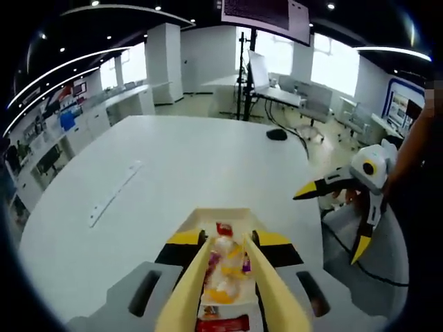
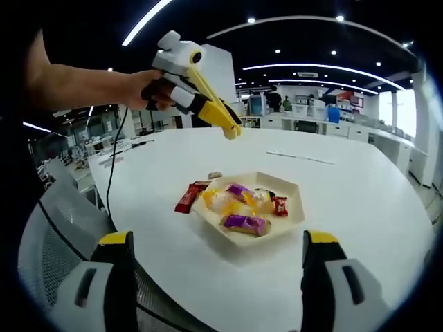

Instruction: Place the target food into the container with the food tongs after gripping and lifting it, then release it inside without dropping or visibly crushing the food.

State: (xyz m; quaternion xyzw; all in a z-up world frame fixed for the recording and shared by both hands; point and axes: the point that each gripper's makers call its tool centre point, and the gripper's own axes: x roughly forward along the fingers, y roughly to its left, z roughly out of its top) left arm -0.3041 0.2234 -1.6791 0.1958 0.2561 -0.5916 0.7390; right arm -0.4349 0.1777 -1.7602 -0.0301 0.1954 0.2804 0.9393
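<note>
In the left gripper view, the left gripper (image 1: 232, 266) is pointing its long cream-yellow tongs down over the container (image 1: 208, 220), a pale angular dish sitting on the white table (image 1: 173, 173) at the 6 o'clock part of the view. The tong blades are standing only narrowly apart, converging toward their tips, with wrapped candies (image 1: 225, 266) showing in the slit between them; whether the blades are actually pinching a piece or just hovering above the pile cannot be told. At about 3 o'clock the right gripper (image 1: 332, 214) is coming into this view, its yellow-tipped jaws spread wide and holding nothing.

In the right gripper view, the right gripper (image 2: 221, 245) is showing its two jaws far apart at 7 and 5 o'clock, empty, with a mesh chair back (image 2: 55, 256) beneath them. The container (image 2: 291, 214) is lying near the centre, filled with candies (image 2: 243, 223) in purple, orange, white and red wrappers. A red-wrapped bar (image 2: 189, 196) is lying on the table (image 2: 360, 187) touching the dish's rim at its 9 o'clock side. A hand (image 2: 149, 90) is holding the left gripper (image 2: 230, 128) at 11 o'clock, raised above the table.

Print on the wrappers is too small to read.
</note>
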